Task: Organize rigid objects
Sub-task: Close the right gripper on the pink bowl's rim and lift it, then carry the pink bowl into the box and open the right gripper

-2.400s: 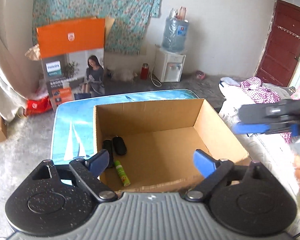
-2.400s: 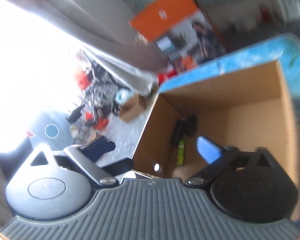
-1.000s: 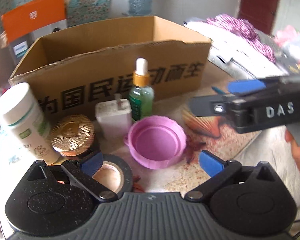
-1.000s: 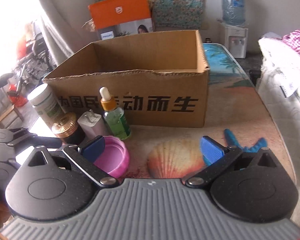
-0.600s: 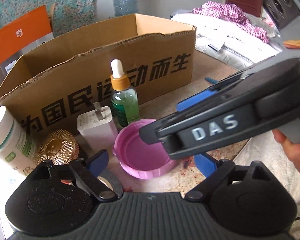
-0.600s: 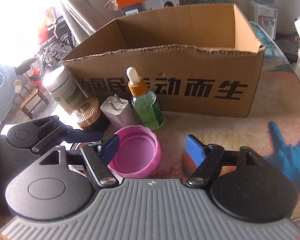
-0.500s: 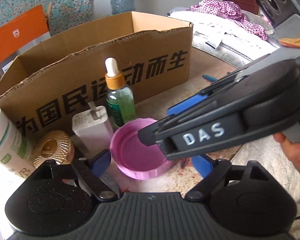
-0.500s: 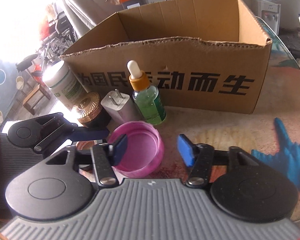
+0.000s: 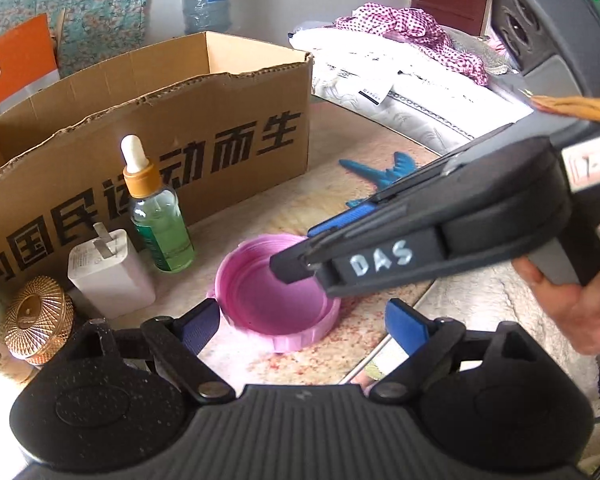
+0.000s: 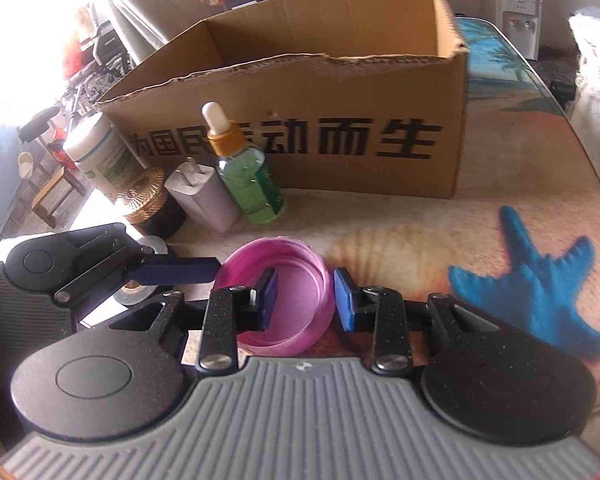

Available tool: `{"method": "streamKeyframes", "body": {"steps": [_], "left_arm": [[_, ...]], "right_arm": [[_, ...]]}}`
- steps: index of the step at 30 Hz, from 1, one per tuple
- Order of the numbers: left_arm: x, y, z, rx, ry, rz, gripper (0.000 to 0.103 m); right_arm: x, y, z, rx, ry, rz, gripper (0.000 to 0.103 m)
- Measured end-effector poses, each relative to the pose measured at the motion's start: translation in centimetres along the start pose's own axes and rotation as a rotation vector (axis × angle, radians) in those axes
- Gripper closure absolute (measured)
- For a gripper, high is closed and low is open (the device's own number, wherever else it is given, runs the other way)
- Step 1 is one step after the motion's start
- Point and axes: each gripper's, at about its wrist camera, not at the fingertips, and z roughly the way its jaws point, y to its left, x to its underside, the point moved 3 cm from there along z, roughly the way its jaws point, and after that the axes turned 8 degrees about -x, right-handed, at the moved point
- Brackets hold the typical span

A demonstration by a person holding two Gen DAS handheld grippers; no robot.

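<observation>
The round pink plastic lid [image 10: 284, 300] lies open-side up on the seashell-printed tabletop [image 10: 400, 248], its right rim straddled by the part-closed right gripper [image 10: 305, 300], the spread left gripper [image 9: 302, 322] at its nine o'clock, the brown cardboard box [image 10: 340, 128] at twelve.

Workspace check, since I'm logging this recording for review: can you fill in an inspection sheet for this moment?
Surface: table with a beach print, shell and blue starfish.
Job's things: open cardboard box; in front of it a pink lid lying open side up, a green dropper bottle, a white charger plug, a gold-lidded jar and a white bottle.
Clutter: tape roll, mostly hidden.
Grippers: right claw straddles the pink lid's wall, one finger inside, one outside, not clamped; left claw open, just short of the lid.
Cables: nothing seen.
Surroundings: bedding, water dispenser, orange carton.
</observation>
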Motion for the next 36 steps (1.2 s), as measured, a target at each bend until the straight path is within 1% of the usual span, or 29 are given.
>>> {"method": "streamKeyframes", "body": {"steps": [4,7,10,14,19,23,27,29,31,32,36], "left_arm": [[0.0,-0.1,0.6,-0.030,0.012,0.016,0.012],[-0.1,0.0,1.2,-0.067,0.017,0.030,0.012],[-0.2,0.1,1.5,-0.086,0.014,0.035,0.012],[-0.2,-0.1,2.0,-0.081,0.013,0.046,0.016],[-0.2,0.3,2.2,-0.068,0.012,0.011,0.018],[-0.3,0.5,2.3,-0.055,0.032,-0.021,0.019],[-0.1,0.5,2.1,-0.060,0.033,-0.026,0.020],[0.0,0.5,2.0,-0.073,0.025,-0.031,0.022],[0.0,0.6,1.9,-0.069,0.025,-0.041,0.023],[0.0,0.6,1.8,-0.069,0.020,-0.042,0.031],[0.1,0.7,1.6,-0.071,0.023,-0.050,0.030]], "right_arm": [[0.1,-0.5,-0.5,-0.013,-0.022,0.020,0.073],[0.2,-0.5,-0.2,-0.014,-0.019,0.024,0.073],[0.4,-0.3,0.0,-0.014,-0.011,0.025,0.073],[0.6,-0.1,0.3,-0.002,-0.003,0.010,0.074],[0.8,-0.3,0.6,0.012,0.007,0.009,0.079],[0.9,-0.5,0.6,0.012,0.003,0.019,0.083],[1.0,-0.5,0.5,0.009,-0.002,0.022,0.084],[1.1,-0.3,0.5,0.010,-0.003,0.019,0.084],[1.1,-0.2,0.5,0.014,-0.006,0.016,0.085],[1.1,-0.2,0.5,0.016,-0.008,0.016,0.086],[1.0,0.0,0.2,0.011,-0.016,0.019,0.087]]}}
